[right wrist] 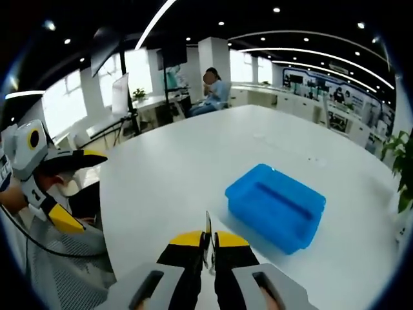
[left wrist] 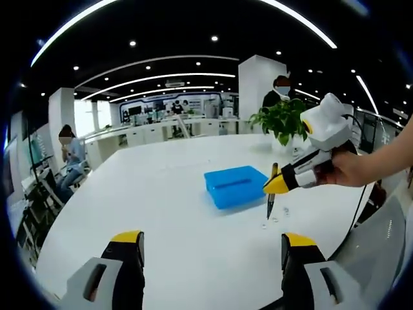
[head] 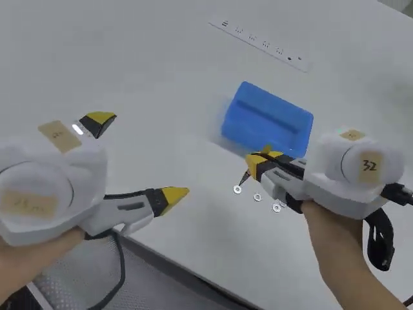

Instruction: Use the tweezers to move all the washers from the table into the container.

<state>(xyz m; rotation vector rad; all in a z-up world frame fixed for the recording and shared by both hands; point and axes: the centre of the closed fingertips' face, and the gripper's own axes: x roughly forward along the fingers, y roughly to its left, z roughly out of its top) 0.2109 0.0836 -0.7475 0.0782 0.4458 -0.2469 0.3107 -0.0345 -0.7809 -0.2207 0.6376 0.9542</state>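
Observation:
Three small metal washers (head: 257,197) lie on the white table (head: 161,77) in front of a blue rectangular container (head: 268,123). My right gripper (head: 258,161) is shut on thin tweezers (head: 245,177), whose tip points down just above the leftmost washer (head: 237,189). In the right gripper view the tweezers (right wrist: 208,236) stick out between the closed yellow jaws, with the container (right wrist: 274,206) ahead to the right. My left gripper (head: 134,159) stands wide open and holds nothing, well to the left. In the left gripper view the container (left wrist: 235,186), tweezers (left wrist: 270,197) and washers (left wrist: 274,219) lie ahead.
A white power strip (head: 261,44) lies on the table beyond the container. The table's front edge (head: 193,274) runs just below the grippers. A potted plant (left wrist: 281,123) and people at desks (left wrist: 68,161) are in the background office.

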